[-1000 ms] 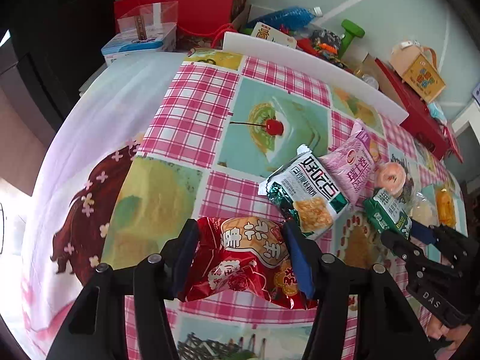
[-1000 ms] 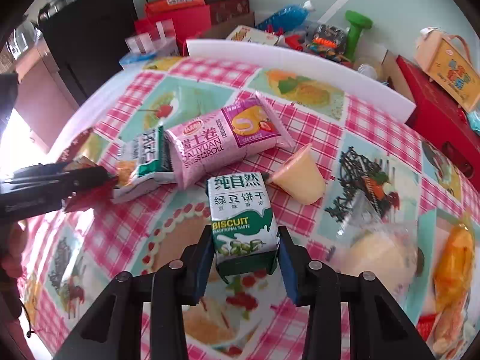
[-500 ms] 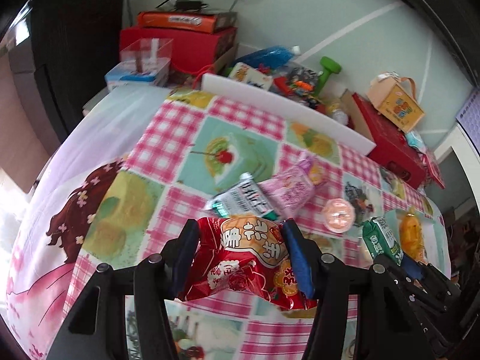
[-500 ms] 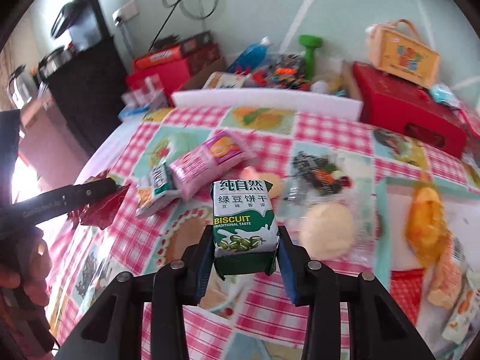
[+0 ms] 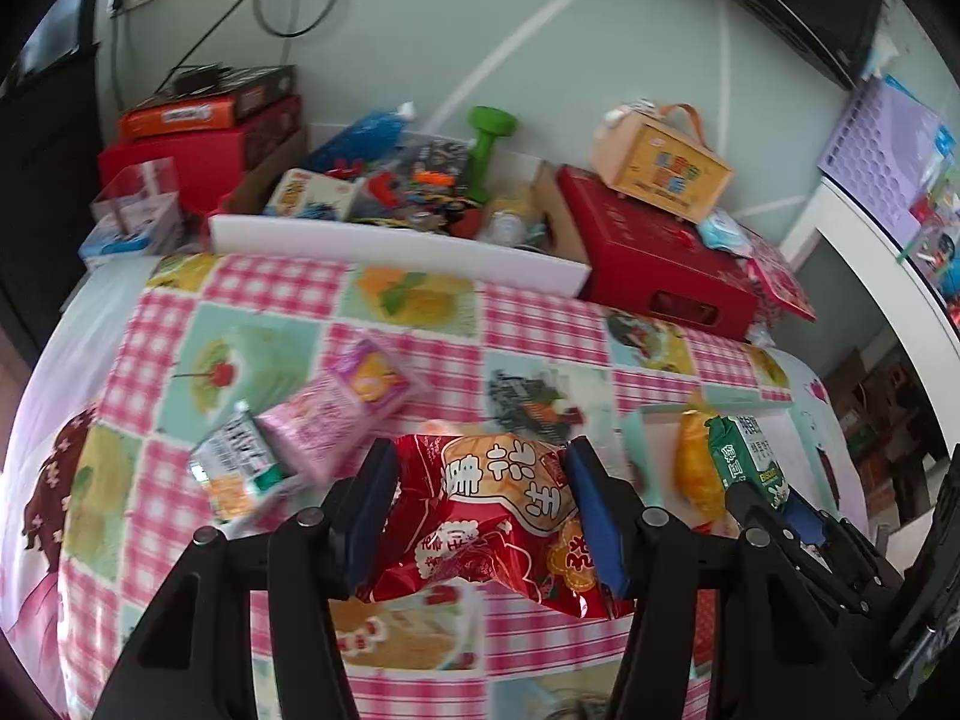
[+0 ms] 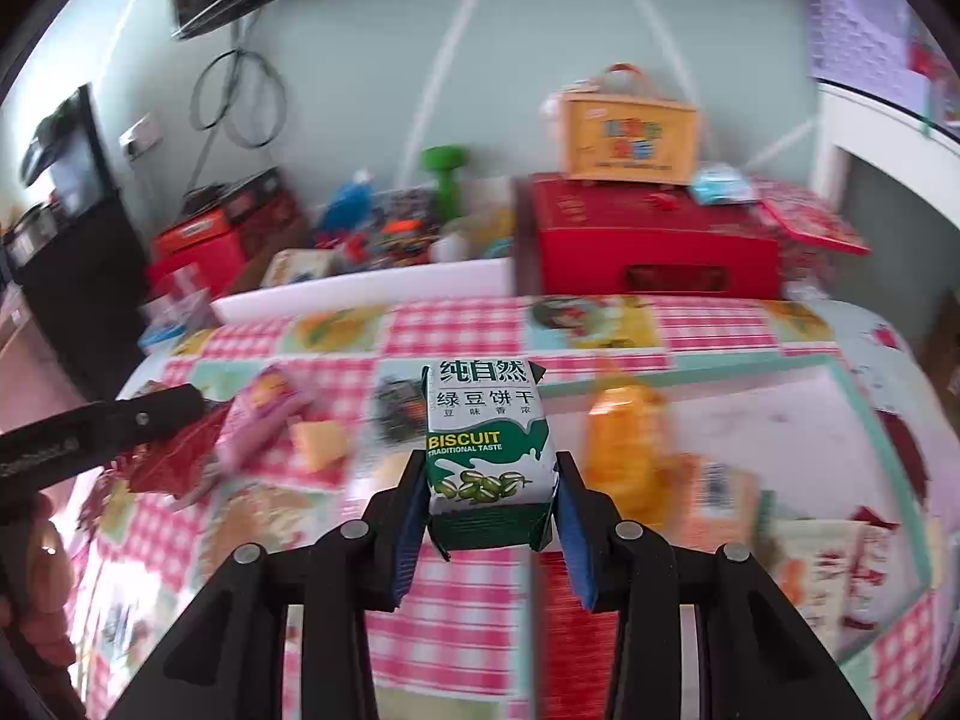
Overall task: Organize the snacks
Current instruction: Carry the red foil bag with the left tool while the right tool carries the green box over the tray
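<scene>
The lower part of the red snack bag is lost behind the blue pads clamping it, and its print is creased past reading. The left gripper runs off the bottom edge. In the right wrist view, the pink roll pack, the orange snack and a pale packet at the right are smeared by motion; their labels can't be made out. The green biscuit pack covers the cloth behind it, and its base sits in shadow between the pads. A hand at the left edge is cut off and overexposed. The clutter in the white tray is too small to name.
</scene>
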Tool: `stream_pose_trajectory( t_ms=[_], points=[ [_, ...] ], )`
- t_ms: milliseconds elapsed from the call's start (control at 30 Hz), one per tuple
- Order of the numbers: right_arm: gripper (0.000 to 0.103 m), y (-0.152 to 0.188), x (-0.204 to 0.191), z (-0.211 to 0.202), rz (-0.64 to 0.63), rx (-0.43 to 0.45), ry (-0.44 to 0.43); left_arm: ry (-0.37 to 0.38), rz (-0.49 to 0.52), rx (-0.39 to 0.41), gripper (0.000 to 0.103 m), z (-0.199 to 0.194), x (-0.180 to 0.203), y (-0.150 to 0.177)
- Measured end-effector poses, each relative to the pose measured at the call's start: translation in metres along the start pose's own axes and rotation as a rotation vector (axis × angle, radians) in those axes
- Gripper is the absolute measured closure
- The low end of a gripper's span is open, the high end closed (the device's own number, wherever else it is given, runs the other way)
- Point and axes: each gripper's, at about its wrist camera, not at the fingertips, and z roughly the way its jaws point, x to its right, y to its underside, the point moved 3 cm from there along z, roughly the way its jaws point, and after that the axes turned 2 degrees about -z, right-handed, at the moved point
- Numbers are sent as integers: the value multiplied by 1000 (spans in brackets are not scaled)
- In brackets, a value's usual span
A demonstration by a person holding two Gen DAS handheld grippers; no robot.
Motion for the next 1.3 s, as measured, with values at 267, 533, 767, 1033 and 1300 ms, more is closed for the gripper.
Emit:
stream_pose_trajectory(
  t_ms=[267,533,767,1033,1300],
  points=[
    [61,1,90,-7,149,34,151,55,118,-23,44,18,77,-1],
    [61,12,162,-12,261,28,263,119,259,-72,44,44,159,4],
    [61,22,196,-8,315,21,289,136,347,-131,44,79,212,15],
    [61,30,215,3,349,10,293,123,376,-205,44,123,241,23],
    [61,34,219,6,353,12,284,123,376,-232,43,142,257,27]
  ],
)
